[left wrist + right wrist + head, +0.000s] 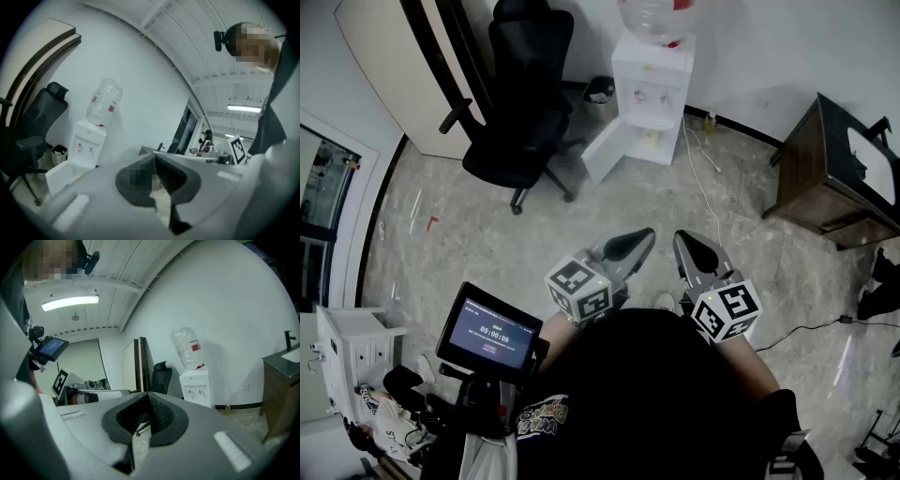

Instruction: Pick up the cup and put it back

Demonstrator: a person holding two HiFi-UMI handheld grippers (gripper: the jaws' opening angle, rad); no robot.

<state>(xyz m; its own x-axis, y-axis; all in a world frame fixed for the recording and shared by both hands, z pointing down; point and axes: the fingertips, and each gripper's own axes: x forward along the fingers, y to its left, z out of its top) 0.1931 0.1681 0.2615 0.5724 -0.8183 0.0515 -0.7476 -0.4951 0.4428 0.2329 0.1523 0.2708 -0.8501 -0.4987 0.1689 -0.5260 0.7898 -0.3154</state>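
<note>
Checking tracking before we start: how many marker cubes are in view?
2. One marker cube sits on the left gripper, low in the head view's middle; the other on the right gripper, just right of it. None seems hidden.

Head view looks steeply down; both gripper views face the water dispenser (197,387).

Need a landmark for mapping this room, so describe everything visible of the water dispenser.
The water dispenser is a white, plastic-looking floor cabinet standing upright against the white wall, with a small bin between it and the black office chair. An inverted clear bottle with a red label sits on top. Two taps sit in a front recess, and its lower door hangs open.
</note>
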